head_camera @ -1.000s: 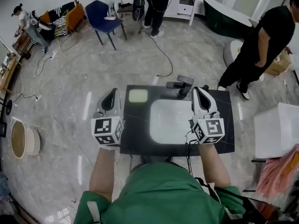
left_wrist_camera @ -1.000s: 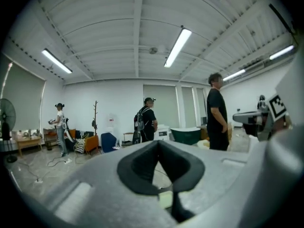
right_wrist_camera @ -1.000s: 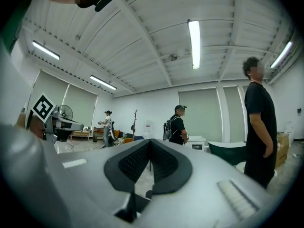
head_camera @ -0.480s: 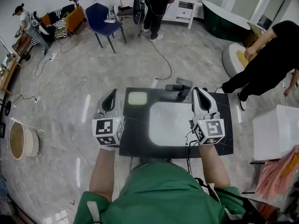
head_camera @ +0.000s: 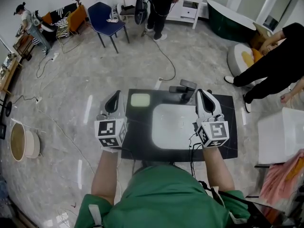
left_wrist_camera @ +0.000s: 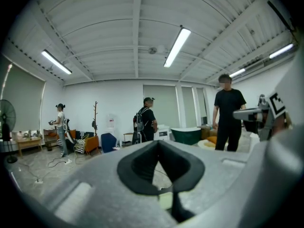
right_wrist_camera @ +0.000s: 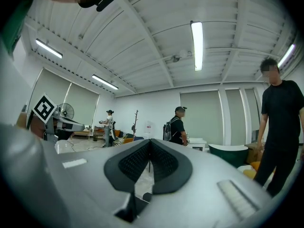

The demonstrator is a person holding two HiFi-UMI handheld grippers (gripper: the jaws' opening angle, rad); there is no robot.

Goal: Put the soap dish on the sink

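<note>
A pale green soap dish [head_camera: 140, 99] lies on the back left corner of the black sink counter [head_camera: 137, 144], beside the white basin [head_camera: 173, 125]. My left gripper [head_camera: 115, 95] hovers at the counter's left edge, just left of the dish, shut and holding nothing. Over the counter's right side, next to the basin and the black faucet [head_camera: 185, 87], my right gripper [head_camera: 202, 93] is shut and holds nothing too. In the left gripper view the gripper [left_wrist_camera: 159, 144] has its pads meeting, and a sliver of the green dish [left_wrist_camera: 165, 201] shows below. The right gripper [right_wrist_camera: 150, 142] looks out at the room.
A person in black [head_camera: 270, 63] bends over at the right near a white table [head_camera: 280, 134]. Another person [head_camera: 159, 4] stands at the back by a blue chair [head_camera: 107, 15]. A cable [head_camera: 166, 56] runs across the floor; a round basket [head_camera: 19, 141] sits at left.
The person in black at the right has bent over and shifted right. Both grippers have stayed almost still over the counter, shut.
</note>
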